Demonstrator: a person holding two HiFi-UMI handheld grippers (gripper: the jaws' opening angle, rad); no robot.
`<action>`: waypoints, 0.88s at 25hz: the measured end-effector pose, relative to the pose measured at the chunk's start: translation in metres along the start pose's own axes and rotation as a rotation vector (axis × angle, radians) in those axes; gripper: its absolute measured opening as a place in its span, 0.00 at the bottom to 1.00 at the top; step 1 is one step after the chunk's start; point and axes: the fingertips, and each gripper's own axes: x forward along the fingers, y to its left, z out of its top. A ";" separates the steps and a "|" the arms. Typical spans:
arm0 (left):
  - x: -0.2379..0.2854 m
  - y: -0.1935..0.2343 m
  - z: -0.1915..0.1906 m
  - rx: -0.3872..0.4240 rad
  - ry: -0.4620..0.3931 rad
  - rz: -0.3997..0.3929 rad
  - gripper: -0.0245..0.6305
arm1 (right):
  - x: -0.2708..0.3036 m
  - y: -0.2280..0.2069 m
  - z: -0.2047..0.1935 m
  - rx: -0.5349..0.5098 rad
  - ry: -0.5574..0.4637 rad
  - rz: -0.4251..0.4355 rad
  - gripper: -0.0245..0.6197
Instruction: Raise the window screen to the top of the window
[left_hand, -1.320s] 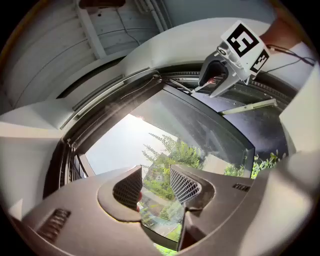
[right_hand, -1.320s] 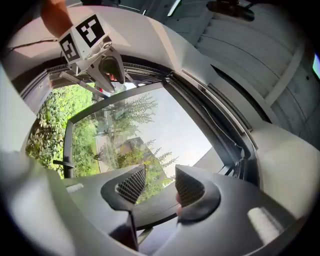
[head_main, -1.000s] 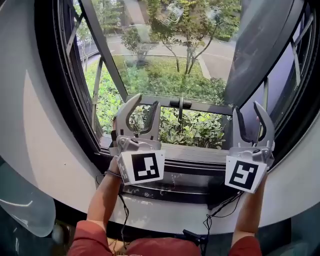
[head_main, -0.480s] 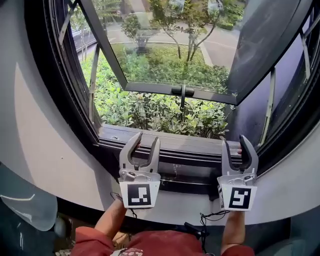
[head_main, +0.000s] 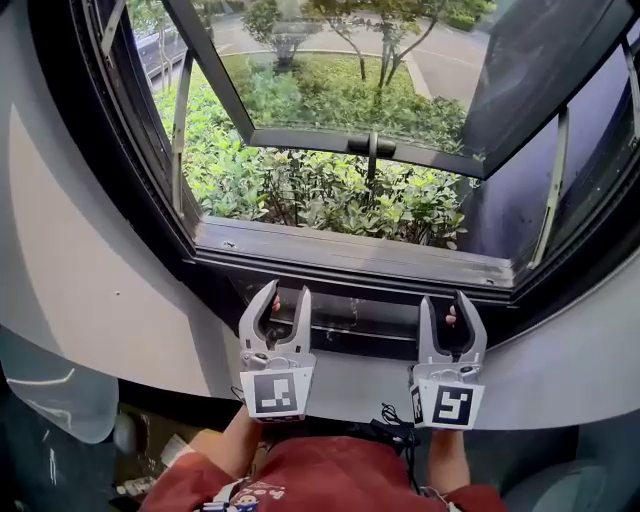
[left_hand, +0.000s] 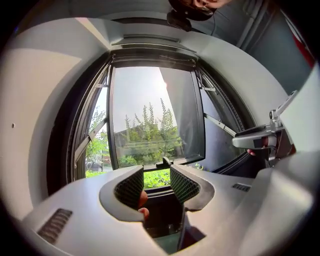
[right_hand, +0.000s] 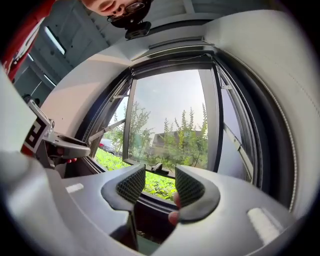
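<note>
Both tongs are gaping wide and gripping nothing. The left tongs (head_main: 278, 295) and right tongs (head_main: 452, 302) are hovering before the sill (head_main: 340, 255). The window screen (head_main: 350, 322) is sitting low in the shadowed channel beneath it, too dark to make out clearly.

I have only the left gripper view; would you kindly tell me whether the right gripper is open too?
Observer: Yes. In its own view the right gripper has its jaws apart, with nothing gripped.
Operator: Thank you. Where do the two sit against the window?
Observer: In the head view, the left gripper and the right one sit side by side, pointing into the dark recess just under the sill.
</note>
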 end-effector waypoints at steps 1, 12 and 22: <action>-0.001 0.000 -0.004 0.004 0.005 0.000 0.29 | -0.001 0.002 -0.006 0.004 0.014 0.002 0.34; -0.006 -0.009 -0.022 0.018 0.049 -0.035 0.23 | -0.011 0.015 -0.034 0.030 0.090 0.018 0.27; -0.008 -0.016 -0.014 0.000 0.013 -0.058 0.05 | -0.014 0.015 -0.026 0.013 0.057 -0.010 0.05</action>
